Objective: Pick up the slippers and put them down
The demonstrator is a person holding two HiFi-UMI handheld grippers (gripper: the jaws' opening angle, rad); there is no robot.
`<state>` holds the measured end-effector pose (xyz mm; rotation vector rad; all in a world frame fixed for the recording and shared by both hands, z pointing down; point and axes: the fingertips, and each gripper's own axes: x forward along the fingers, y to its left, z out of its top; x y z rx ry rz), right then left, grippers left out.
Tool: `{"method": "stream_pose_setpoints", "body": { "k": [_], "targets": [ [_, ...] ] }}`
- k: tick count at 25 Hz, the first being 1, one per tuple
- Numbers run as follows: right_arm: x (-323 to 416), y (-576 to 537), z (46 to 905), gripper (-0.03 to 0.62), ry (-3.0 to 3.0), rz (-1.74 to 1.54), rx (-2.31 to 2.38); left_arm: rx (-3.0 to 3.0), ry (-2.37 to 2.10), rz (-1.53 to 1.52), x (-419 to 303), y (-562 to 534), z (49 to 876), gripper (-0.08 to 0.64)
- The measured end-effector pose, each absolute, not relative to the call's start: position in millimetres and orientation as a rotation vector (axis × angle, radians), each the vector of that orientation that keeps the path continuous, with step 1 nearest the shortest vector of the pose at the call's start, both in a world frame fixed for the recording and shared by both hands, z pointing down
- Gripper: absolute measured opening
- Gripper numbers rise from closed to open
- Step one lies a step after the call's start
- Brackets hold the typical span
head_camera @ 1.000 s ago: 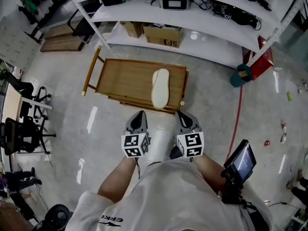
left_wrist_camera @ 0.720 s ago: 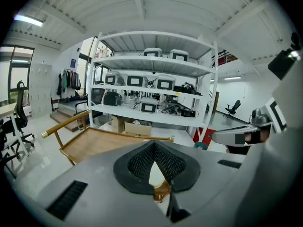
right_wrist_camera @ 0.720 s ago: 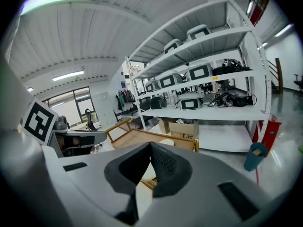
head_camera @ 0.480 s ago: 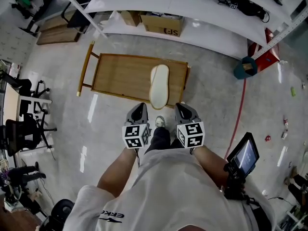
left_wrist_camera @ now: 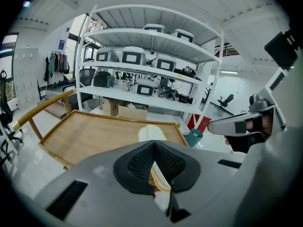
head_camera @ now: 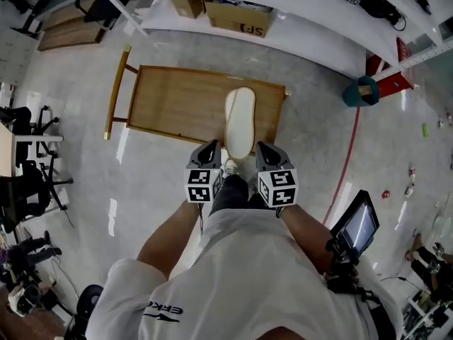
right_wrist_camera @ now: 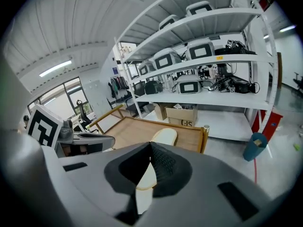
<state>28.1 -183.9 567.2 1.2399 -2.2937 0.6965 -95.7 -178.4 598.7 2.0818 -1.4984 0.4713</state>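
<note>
A cream slipper (head_camera: 240, 122) lies lengthwise on the right part of a low wooden cart (head_camera: 177, 105). In the left gripper view the slipper (left_wrist_camera: 151, 132) shows past the jaw tips; in the right gripper view the slipper (right_wrist_camera: 164, 136) is straight ahead. My left gripper (head_camera: 210, 149) and right gripper (head_camera: 265, 149) hang side by side over the cart's near edge, one on each side of the slipper's near end and short of it. Both point down and forward. The left gripper (left_wrist_camera: 152, 143) and right gripper (right_wrist_camera: 150, 145) have their jaws shut with nothing held.
White shelving (head_camera: 297, 30) with cardboard boxes (head_camera: 237, 16) stands behind the cart. A teal bin (head_camera: 357, 94) and a red line on the floor (head_camera: 347, 168) lie to the right. Office chairs (head_camera: 28, 183) stand at the left. The person's foot (head_camera: 231, 168) is at the cart's edge.
The person has stepped up to the cart. Both grippers have moved forward and down, from the bare floor to the cart's near edge by the slipper. The jaws stayed shut.
</note>
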Motion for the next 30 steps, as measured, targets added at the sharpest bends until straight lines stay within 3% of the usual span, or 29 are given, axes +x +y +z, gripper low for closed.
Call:
{"method": "stream_pose_setpoints", "body": {
  "k": [24,30],
  "targets": [
    [0.4,-226.3,663.1,0.005,-2.029,0.841,1.193,2.029,-1.079,0.459,-82.1,-204.5,682.5,0.009],
    [1.6,-226.4,679.5,0.005,-1.986,0.858,1.181,2.010,-0.938,0.403,-71.4,-200.5,691.0,0.127]
  ]
}}
